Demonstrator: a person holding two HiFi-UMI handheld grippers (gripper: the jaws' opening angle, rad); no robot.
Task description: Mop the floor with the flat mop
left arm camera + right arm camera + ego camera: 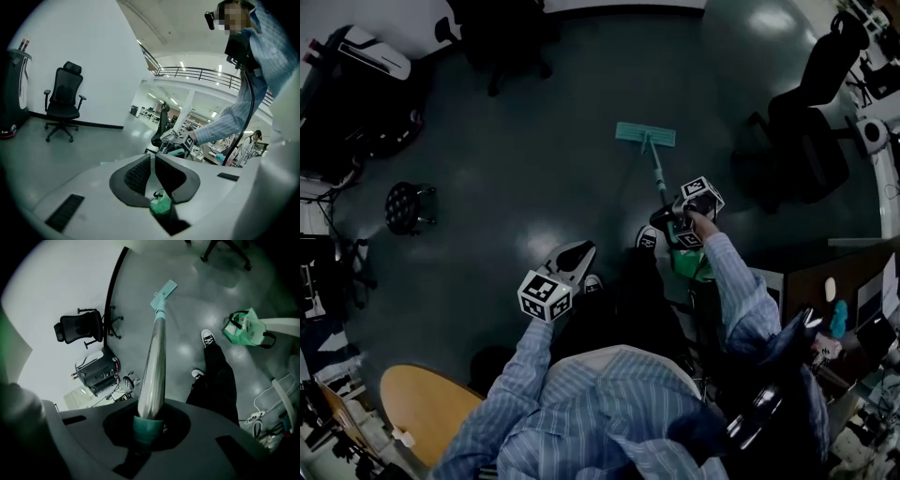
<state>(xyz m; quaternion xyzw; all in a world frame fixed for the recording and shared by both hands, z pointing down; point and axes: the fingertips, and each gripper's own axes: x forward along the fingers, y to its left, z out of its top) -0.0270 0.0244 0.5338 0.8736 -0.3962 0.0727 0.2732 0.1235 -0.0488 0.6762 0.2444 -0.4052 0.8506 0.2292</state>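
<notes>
The flat mop has a teal head (645, 134) lying on the dark floor ahead of me, and a silver handle (659, 178) that rises back to my right gripper (677, 221). In the right gripper view the handle (154, 362) runs from the jaws out to the mop head (164, 290). My right gripper (148, 422) is shut on the handle's teal collar. My left gripper (570, 262) hangs by my left knee, away from the mop. In its own view the left gripper (153, 169) has its pads pressed together around nothing, with a small green bit at their root.
A green bag (690, 263) lies by my right foot, also in the right gripper view (243, 328). Black office chairs (811, 112) (63, 101) stand around. A black stool (408, 206) is at the left, a round wooden table (427, 403) is behind me on the left, and a desk (853, 281) is at the right.
</notes>
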